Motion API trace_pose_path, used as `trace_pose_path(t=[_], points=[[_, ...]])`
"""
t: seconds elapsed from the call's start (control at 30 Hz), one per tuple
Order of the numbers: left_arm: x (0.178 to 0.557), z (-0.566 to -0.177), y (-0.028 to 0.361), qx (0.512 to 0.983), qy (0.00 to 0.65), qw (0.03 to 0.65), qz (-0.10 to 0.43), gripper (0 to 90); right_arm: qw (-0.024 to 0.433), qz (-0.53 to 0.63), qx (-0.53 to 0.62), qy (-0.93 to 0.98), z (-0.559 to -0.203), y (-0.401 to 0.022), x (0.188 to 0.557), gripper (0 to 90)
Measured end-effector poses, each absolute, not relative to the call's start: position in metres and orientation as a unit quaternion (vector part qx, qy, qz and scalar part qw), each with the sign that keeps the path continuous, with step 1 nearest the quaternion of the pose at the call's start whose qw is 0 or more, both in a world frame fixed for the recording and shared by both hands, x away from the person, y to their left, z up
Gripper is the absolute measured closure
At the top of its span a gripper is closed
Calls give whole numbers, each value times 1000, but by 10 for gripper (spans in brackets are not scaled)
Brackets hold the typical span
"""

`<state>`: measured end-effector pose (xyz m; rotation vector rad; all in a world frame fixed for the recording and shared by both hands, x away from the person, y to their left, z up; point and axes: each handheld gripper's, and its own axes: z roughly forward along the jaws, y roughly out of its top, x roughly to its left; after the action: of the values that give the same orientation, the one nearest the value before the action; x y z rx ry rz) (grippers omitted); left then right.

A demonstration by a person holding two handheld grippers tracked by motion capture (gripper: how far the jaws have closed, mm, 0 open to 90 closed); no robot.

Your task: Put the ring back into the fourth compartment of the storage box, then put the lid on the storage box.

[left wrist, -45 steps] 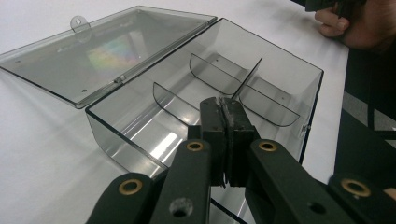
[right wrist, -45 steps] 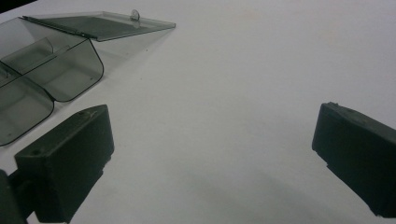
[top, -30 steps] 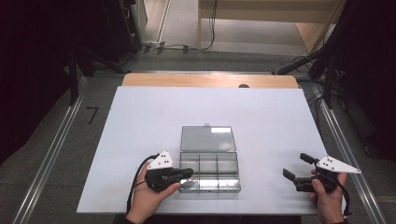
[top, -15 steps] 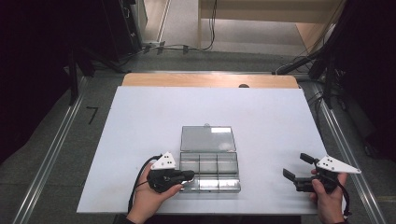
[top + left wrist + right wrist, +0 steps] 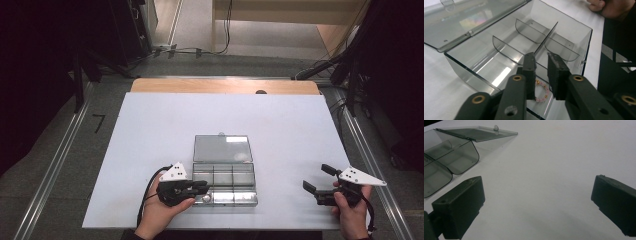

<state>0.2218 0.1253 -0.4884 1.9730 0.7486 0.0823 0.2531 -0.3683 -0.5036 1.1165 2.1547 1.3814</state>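
The left tool [image 5: 541,75] has just been opening, releasing the bracelet [image 5: 541,91], which lies in the box's [image 5: 584,50] near corner compartment, low centre. Lift straight out, clear of the dividers. The right tool [image 5: 320,187] gapes idle.

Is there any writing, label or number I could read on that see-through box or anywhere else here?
None that can be read.
A small pale sticker on the end wall of the smoky clear plastic compartment box: too small and blurred.
A dark angular mark on the grey floor: no legible sign.
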Motion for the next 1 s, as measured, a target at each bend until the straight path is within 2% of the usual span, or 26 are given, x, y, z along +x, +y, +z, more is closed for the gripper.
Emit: trace_pose_path(t=[0.37, 0.87, 1.0], points=[[221, -484, 130, 799, 320, 506, 52, 573, 174, 487, 393, 760, -504, -368, 253, 0], [223, -475, 150, 769, 350, 530, 75, 227, 174, 487, 392, 761, -504, -368, 253, 0], [226, -474, 152, 768, 353, 530, 70, 80, 175, 487, 392, 761, -504, -368, 253, 0]])
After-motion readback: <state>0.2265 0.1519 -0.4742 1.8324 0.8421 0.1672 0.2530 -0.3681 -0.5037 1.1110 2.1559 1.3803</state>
